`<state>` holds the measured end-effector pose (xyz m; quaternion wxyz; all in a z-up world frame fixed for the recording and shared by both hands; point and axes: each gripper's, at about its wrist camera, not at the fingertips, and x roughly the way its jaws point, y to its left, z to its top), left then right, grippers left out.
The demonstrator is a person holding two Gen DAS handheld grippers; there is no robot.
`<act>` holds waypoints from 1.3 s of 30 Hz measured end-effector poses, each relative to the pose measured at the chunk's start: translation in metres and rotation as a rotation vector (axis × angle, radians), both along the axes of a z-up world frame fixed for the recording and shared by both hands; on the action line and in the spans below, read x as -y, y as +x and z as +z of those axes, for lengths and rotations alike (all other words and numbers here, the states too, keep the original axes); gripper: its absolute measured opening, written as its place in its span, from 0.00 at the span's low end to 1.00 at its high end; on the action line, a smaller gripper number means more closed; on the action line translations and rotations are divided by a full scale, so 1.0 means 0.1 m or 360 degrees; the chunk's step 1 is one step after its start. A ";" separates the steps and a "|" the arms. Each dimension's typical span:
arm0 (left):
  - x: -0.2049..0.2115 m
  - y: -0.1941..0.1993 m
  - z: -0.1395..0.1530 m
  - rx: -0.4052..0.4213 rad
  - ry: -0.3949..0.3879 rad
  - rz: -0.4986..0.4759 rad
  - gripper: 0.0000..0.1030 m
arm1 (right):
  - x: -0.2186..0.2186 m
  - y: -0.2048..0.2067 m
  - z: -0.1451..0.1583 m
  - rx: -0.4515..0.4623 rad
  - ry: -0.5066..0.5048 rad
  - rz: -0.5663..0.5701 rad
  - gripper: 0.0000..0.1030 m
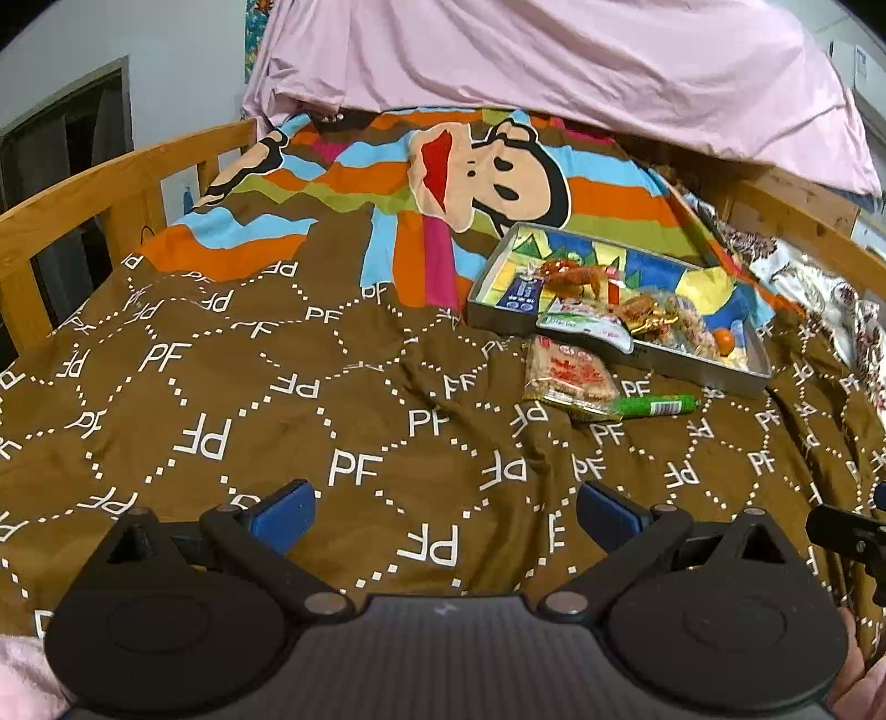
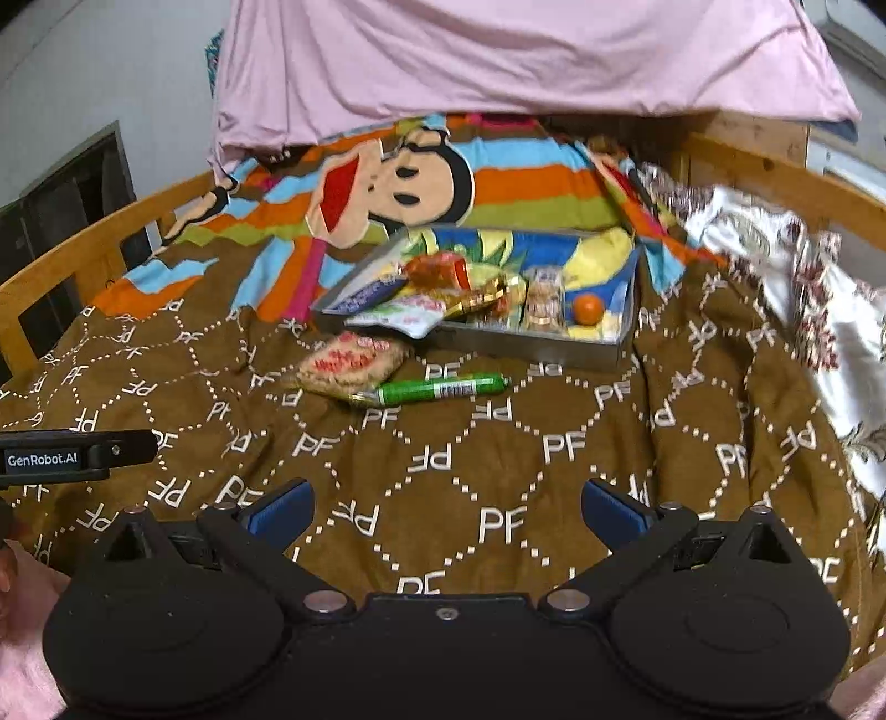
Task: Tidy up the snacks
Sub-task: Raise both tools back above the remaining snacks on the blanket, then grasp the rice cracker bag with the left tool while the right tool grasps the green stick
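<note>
A metal tray [image 1: 703,370] [image 2: 554,346] lies on the bed and holds several snack packs and a small orange [image 1: 724,339] [image 2: 588,308]. A white-green packet [image 1: 587,327] [image 2: 407,311] hangs over its near rim. On the bedspread in front of the tray lie a red-printed cracker pack [image 1: 570,376] [image 2: 351,363] and a green sausage stick [image 1: 659,406] [image 2: 443,389]. My left gripper [image 1: 446,512] is open and empty, well short of them. My right gripper [image 2: 447,509] is open and empty too.
A brown PF-printed bedspread [image 1: 277,399] [image 2: 554,471] covers the bed. A wooden bed rail [image 1: 83,188] [image 2: 83,249] runs along the left. A pink sheet [image 1: 554,61] [image 2: 498,50] hangs at the back. A floral cloth [image 2: 803,288] lies at the right.
</note>
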<state>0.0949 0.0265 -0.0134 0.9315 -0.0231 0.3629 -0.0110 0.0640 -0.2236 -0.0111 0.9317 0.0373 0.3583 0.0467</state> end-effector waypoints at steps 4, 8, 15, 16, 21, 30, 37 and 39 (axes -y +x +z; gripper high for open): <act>0.02 0.04 -0.01 -0.0023 0.0027 0.0015 0.99 | 0.04 0.05 -0.02 -0.0024 0.0037 -0.0028 0.99; 0.07 0.10 -0.03 -0.0053 0.0085 0.0037 0.99 | 0.10 0.08 -0.01 -0.0006 0.0074 -0.0090 0.99; 0.14 0.13 0.01 -0.0016 0.0161 0.0033 0.99 | 0.18 0.18 -0.04 -0.0027 0.0121 -0.0163 0.99; 0.15 0.15 0.01 -0.0016 0.0173 0.0030 0.99 | 0.18 0.21 -0.05 -0.0032 0.0123 -0.0161 0.99; 0.24 0.27 0.05 0.0012 0.0256 0.0001 0.99 | 0.18 0.40 -0.10 -0.0069 0.0118 -0.0130 0.99; 0.39 0.66 0.02 0.0045 0.0446 -0.0098 0.99 | 0.14 0.88 -0.15 -0.0093 -0.0021 -0.0020 0.99; 0.50 0.98 -0.09 0.0039 0.0567 -0.0170 0.99 | 0.02 1.30 -0.25 -0.0042 -0.0272 0.0220 0.99; 0.54 1.08 -0.14 0.0039 0.0579 -0.0197 0.99 | -0.01 1.43 -0.31 -0.0018 -0.0353 0.0336 0.99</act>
